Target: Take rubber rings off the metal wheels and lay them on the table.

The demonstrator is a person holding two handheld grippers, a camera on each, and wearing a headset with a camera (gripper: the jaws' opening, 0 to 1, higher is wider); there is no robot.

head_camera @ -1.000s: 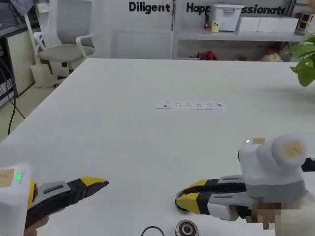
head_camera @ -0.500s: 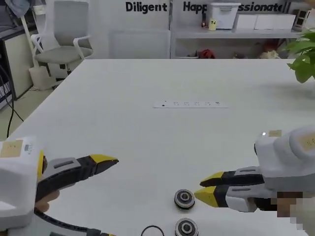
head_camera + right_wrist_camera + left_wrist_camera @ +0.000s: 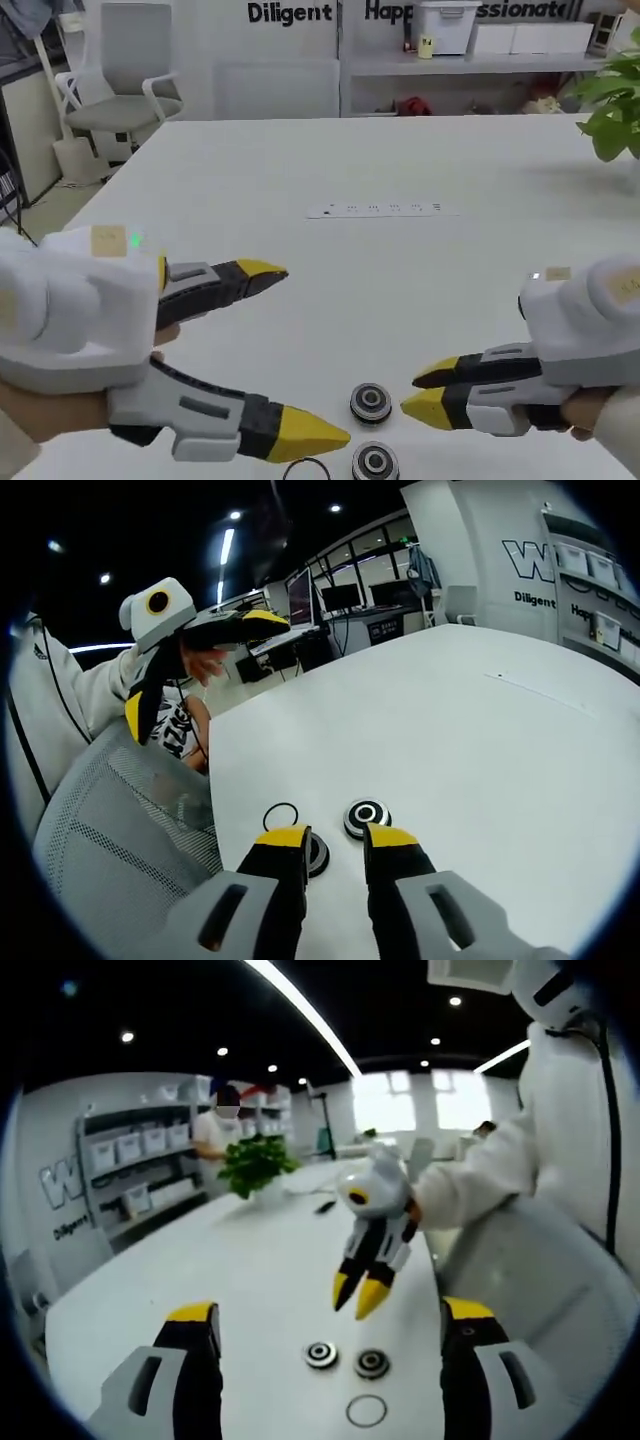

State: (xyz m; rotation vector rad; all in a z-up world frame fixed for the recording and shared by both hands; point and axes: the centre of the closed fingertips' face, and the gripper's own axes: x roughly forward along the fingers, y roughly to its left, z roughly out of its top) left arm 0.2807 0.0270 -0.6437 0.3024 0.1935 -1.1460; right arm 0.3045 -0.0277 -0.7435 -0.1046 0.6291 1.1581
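Two metal wheels sat on the white surface (image 3: pixel 400 270) near the person's edge: the far wheel (image 3: pixel 371 401) and the near wheel (image 3: pixel 375 461). One loose rubber ring (image 3: pixel 366 1411) lay flat just beside them, so I'd guess one wheel was done, couldn't tell which. The right gripper (image 3: pixel 428 390) hovered right next to the far wheel, fingers slightly apart and empty, probably lining up a pinch on its rim. The left gripper (image 3: pixel 285 350) hung above the surface, fingers spread wide, holding nothing, likely ready to steady that wheel.
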